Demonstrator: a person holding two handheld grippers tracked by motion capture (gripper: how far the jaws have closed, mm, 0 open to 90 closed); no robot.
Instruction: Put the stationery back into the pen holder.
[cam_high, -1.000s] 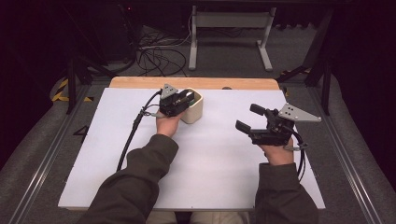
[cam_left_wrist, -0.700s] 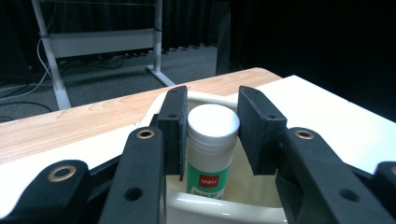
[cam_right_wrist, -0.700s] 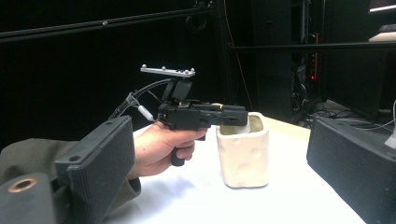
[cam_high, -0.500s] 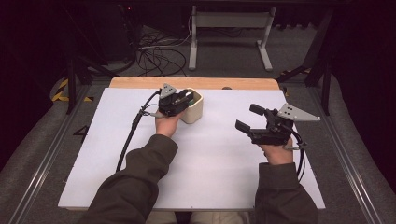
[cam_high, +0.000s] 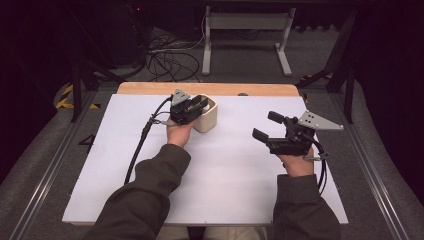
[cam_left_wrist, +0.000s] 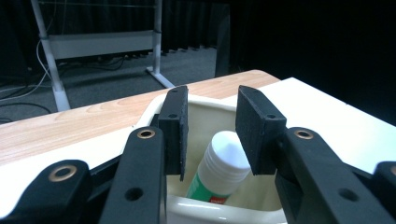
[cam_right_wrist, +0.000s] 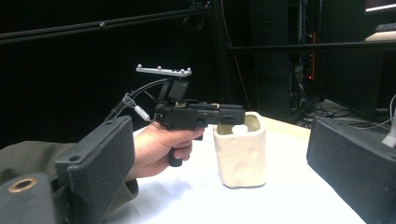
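The left gripper (cam_high: 196, 103) hovers over the cream cup (cam_high: 207, 116); the right gripper (cam_high: 268, 127) hangs well apart.

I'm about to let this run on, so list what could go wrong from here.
1. The left gripper is open over a glue stick leaning in the cream cup; closing may catch only its white cap and slip.
2. A jaw could snag the rim and tip the cup, since the right gripper hovers away, bracing nothing.
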